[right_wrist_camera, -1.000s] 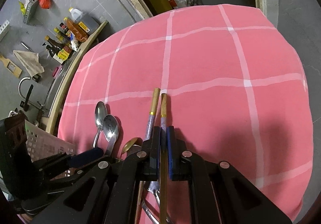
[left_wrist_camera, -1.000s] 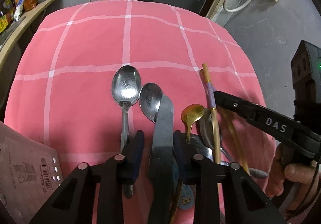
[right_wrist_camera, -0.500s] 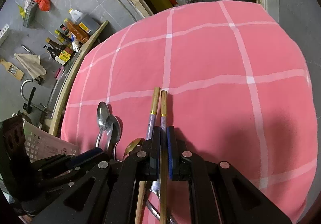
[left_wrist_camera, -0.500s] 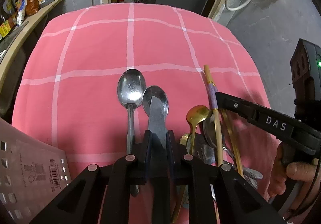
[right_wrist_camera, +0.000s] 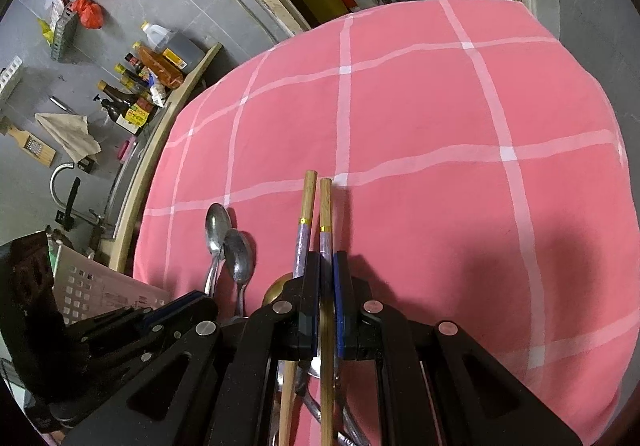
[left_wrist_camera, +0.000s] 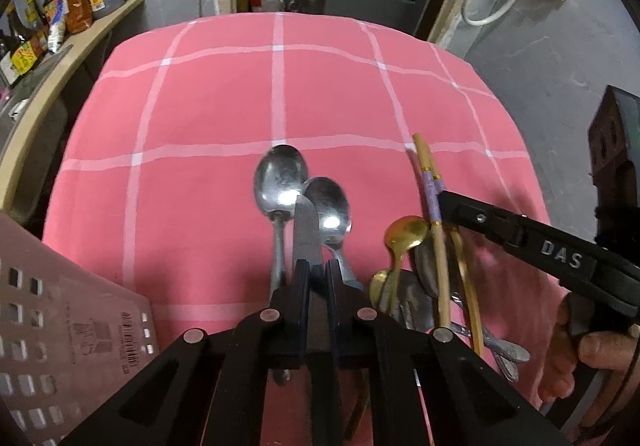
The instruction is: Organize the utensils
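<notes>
Tablecloth (left_wrist_camera: 200,118): pink with a white grid, covering the whole table; the far half lies bare in both wrist views, and its rounded edges drop off on the far side and to the right.

Perforated basket (left_wrist_camera: 60,326): pale plastic, at the near left corner, beside my left gripper; I take it for the likely sorting bin, though its inside is hidden.

My right gripper (right_wrist_camera: 326,286): pressed together on one wooden chopstick (right_wrist_camera: 326,214), which runs forward between the pads. Its twin chopstick (right_wrist_camera: 307,206) lies just beside it, outside the jaws.

My left gripper (left_wrist_camera: 316,274): jaws have just been closing and now pinch a table knife (left_wrist_camera: 306,230) by the blade, tip pointing away.

Two steel spoons (left_wrist_camera: 282,182): bowls up, one each side of the knife blade, touching or nearly so.

Gold spoon (left_wrist_camera: 406,232): in the loose heap of cutlery between my two grippers.

Step in hand, as I judge it: both picks are secured, nothing yet carried off; the sorting is early, with most pieces loose on the cloth.

Next move calls for a straight lift of the knife so it clears the spoons without dragging them, then a short swing left to the basket. Room is tight near the heap and my right gripper; ample ahead.
</notes>
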The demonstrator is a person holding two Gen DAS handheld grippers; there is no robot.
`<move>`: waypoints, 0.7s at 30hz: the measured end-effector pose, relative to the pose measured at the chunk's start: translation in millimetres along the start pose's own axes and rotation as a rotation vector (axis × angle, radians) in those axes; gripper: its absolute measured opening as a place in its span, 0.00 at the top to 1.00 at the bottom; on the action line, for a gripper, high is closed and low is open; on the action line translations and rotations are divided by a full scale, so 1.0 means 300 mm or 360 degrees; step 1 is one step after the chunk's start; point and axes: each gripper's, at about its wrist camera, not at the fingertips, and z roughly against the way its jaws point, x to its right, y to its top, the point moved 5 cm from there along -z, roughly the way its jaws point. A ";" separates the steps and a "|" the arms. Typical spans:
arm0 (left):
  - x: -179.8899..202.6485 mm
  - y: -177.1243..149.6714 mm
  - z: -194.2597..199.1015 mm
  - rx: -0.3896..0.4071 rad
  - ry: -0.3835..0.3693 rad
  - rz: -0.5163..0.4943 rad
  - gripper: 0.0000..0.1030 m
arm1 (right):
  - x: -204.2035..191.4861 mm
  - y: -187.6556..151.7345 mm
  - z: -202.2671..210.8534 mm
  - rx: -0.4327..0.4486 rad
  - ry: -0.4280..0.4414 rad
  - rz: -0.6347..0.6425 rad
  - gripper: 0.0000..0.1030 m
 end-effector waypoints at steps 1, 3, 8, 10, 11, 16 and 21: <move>-0.005 0.002 0.003 0.0000 0.0012 0.0008 0.92 | -0.002 0.000 0.002 0.0000 0.0010 -0.0005 0.94; -0.007 0.009 0.005 -0.0006 0.0021 0.0028 0.92 | -0.001 0.001 0.002 -0.0004 0.0028 -0.0013 0.94; -0.012 0.011 0.000 -0.0017 0.0014 0.0055 0.92 | 0.007 -0.001 -0.010 -0.0030 0.0091 -0.0082 0.94; -0.015 0.009 -0.006 -0.0030 -0.0008 0.0081 0.92 | 0.016 -0.007 -0.015 -0.0037 0.0107 -0.0118 0.93; -0.019 0.009 -0.010 -0.0039 -0.0023 0.0100 0.92 | 0.019 -0.010 -0.016 -0.0039 0.0113 -0.0133 0.93; -0.020 0.012 -0.028 -0.0060 -0.0039 0.0125 0.92 | 0.038 -0.030 -0.012 -0.0044 0.0122 -0.0186 0.79; -0.020 0.012 -0.027 -0.0061 -0.0048 0.0124 0.92 | 0.044 -0.039 -0.009 -0.0030 0.0160 -0.0237 0.71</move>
